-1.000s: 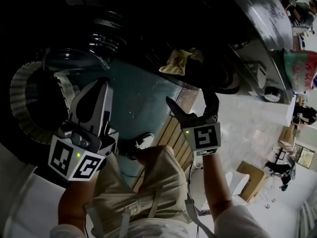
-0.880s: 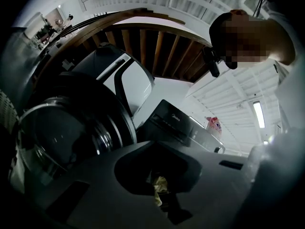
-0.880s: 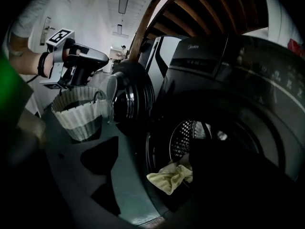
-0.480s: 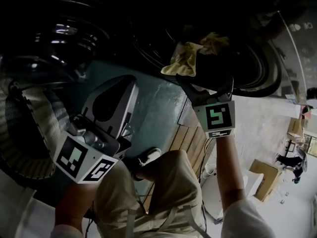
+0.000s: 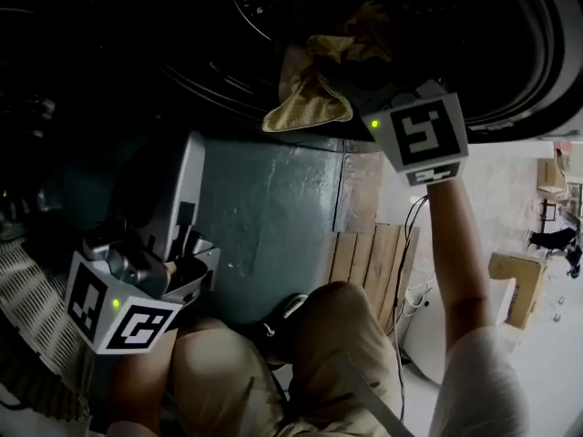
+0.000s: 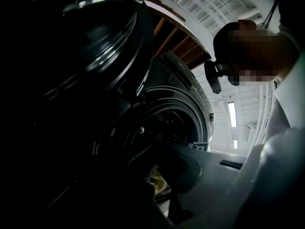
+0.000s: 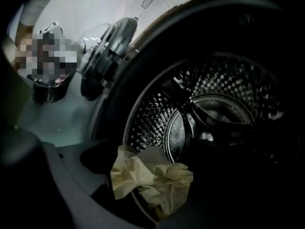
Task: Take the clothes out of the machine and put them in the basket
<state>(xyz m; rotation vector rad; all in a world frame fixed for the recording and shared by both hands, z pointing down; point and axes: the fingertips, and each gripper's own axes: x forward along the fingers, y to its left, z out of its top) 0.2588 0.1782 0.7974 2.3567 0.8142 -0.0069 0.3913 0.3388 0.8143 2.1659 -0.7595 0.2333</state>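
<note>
Just over the lip of the washing machine's drum (image 7: 214, 113) hangs a crumpled pale-yellow cloth (image 5: 310, 94). In the head view its long axis slants from a bunched end inside the opening, upper right, to a broad flap at lower left that droops outward across the dark door seal. The right gripper (image 7: 155, 175) points into the opening with its jaws spread wide; the cloth lies in the gap between them and neither pad presses on it. The left gripper (image 6: 155, 175) is lower and off to the left, well apart from the cloth; its view is very dark, but the jaws look parted with nothing in them. The round door (image 6: 95, 42) stands swung open. Below are a teal floor (image 5: 273, 217), a wooden pallet (image 5: 364, 253) and a slatted white basket (image 5: 27, 289) at the left edge, beside the left gripper.
</note>
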